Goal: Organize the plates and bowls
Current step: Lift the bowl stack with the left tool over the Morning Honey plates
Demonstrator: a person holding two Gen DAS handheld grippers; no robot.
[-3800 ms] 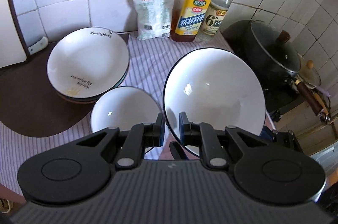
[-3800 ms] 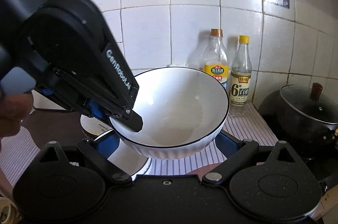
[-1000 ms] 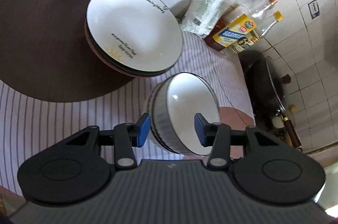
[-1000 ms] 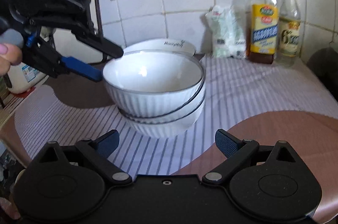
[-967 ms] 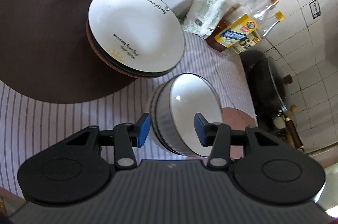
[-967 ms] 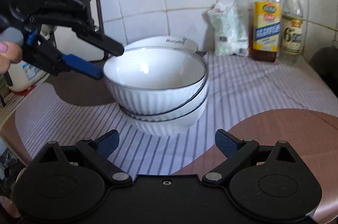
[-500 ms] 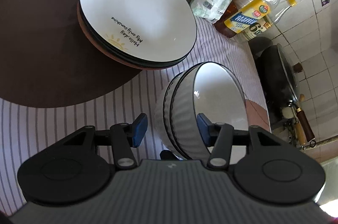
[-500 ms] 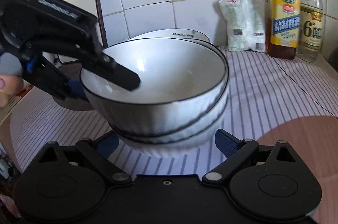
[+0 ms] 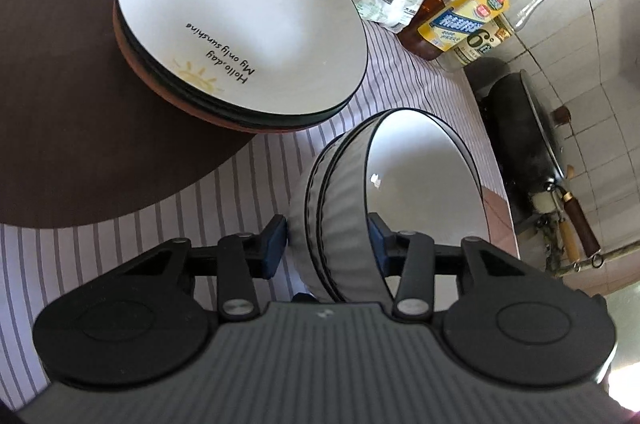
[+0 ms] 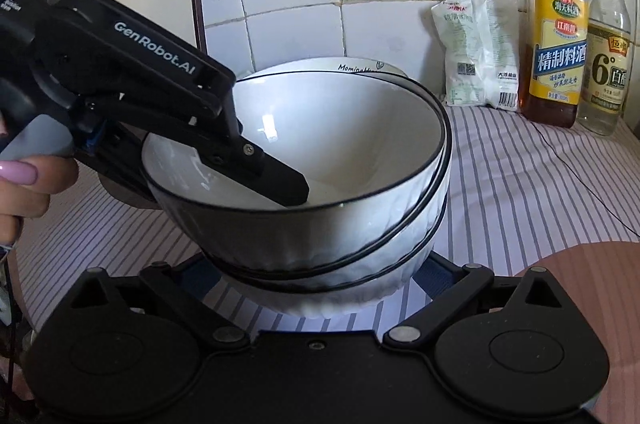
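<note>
- Left gripper (image 9: 326,244): fingers spread, straddling the wall of the top bowl (image 9: 420,176); 1 finger (image 10: 280,184) reaches inside, the other sits outside the ribbed wall. No squeeze visible, so not pinching yet.
- Right gripper (image 10: 316,276): fingers spread wide on either side of the bowl stack (image 10: 320,264), low near its base; touching or just beside, cannot tell.
- Bowl stack: looks like 3 nested white bowls with dark rims, on the striped cloth (image 10: 540,184) mid-counter, toward the front edge. The top bowl sits tilted in the one below, not seated flat.
- Plates (image 9: 240,24): stacked on the dark mat (image 9: 60,84) toward the back left of the counter, just beside the bowls; printed plate on top.
- Contents: top bowl holds nothing but the left finger; top plate bare. The lower bowls hold only the bowls nested in them.
- Risk: tilted top bowl may slip or clack down if the left fingers shut on the wall off-centre, chipping a rim.
- Risk: lifting by 1 wall may drag a lower bowl up with it, then drop it.
- Risk: right fingers closing low could shove the whole stack across the cloth into the plates.
- Risk: a wide swing could hit the bottles (image 10: 560,44) and bag (image 10: 476,52) at the back edge; the pot (image 9: 520,132) stands near the right edge.
</note>
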